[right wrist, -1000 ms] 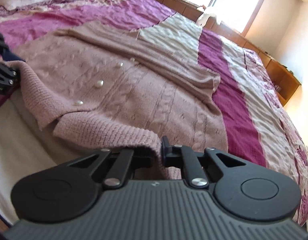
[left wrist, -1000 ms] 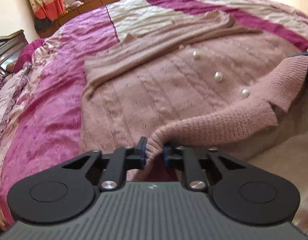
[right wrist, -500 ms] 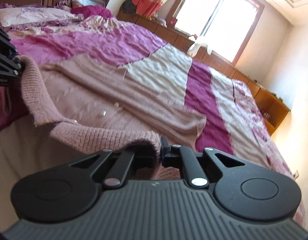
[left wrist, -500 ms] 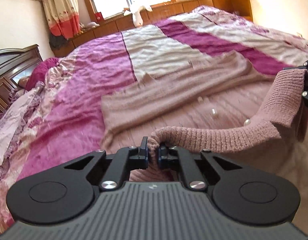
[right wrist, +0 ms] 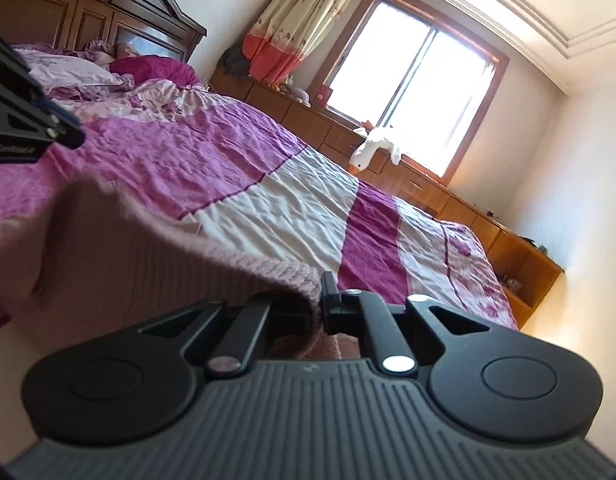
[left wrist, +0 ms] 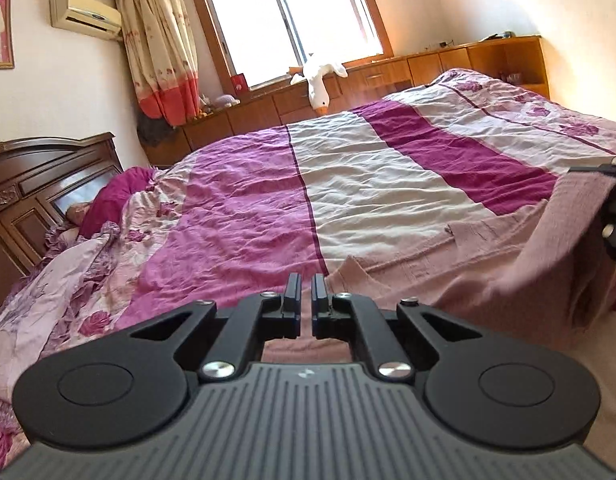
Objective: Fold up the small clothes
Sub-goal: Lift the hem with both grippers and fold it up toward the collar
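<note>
- The left gripper [left wrist: 303, 300] hangs over the near side of the bed [left wrist: 368, 184]. Its two fingers are closed with just a thin crack between them. No cloth shows in that crack. Pink cloth lies under it, but I cannot tell if it is pinched.
- The right gripper [right wrist: 322, 300] is also over the near side of the bed. Its fingers are closed tight on the knit edge of the pink sweater [right wrist: 147, 264].
- The sweater is lifted at that edge. It hangs down like a little wall above the bed, between the two grippers. The rest of it lies flat on the near part of the bed.
- The lifted cloth hides one finger of the right gripper and blocks the near bit of the bed behind it. It looks blurry.
- The bed has a big wrinkly cover with pink, white and dark purple stripes and some flowers.
- At the head of the bed stand a dark wooden headboard [left wrist: 35, 184] and a pale pillow [right wrist: 67, 70].
- Past the far side of the bed runs a row of low wooden cabinets [left wrist: 448, 64].
- A white toy goose [left wrist: 318, 80] flops over those cabinets, under a bright window [left wrist: 287, 20].
- A flowery curtain [left wrist: 159, 48] hangs beyond the far side of the bed, toward its head, with an air conditioner [left wrist: 85, 16] high on the wall there.
</note>
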`<action>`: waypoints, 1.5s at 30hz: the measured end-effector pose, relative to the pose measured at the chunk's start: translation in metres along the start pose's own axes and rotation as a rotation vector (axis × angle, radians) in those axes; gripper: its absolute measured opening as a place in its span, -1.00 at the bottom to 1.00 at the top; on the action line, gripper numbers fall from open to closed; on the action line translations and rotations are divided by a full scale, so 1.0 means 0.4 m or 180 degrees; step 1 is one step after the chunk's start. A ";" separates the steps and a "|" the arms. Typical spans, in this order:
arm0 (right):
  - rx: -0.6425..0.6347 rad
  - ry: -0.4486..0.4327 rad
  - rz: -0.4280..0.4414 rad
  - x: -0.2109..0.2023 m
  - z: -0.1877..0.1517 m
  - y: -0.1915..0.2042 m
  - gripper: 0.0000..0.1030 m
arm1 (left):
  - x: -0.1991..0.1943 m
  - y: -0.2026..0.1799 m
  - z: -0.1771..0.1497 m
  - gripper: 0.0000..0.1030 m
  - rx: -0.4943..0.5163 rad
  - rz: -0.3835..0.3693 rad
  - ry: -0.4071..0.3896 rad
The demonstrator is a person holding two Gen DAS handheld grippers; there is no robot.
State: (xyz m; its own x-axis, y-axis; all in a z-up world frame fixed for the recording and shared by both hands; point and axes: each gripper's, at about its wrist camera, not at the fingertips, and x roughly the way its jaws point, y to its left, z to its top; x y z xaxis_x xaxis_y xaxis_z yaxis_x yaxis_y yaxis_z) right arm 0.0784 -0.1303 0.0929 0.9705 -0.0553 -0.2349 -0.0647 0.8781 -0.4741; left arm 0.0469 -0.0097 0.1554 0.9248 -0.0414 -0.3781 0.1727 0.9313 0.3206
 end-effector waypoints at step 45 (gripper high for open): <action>0.0309 0.0022 -0.0335 0.107 -0.017 -0.012 -0.85 | 0.139 0.023 0.001 -0.80 0.0183 -0.0080 -0.0112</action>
State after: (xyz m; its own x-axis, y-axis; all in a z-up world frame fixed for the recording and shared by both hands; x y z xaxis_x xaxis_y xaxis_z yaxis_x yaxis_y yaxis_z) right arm 0.1186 -0.1403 0.0793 0.9690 -0.1525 -0.1943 0.0604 0.9091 -0.4122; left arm 0.1002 -0.0037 0.1378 0.9311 -0.0782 -0.3563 0.2144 0.9075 0.3611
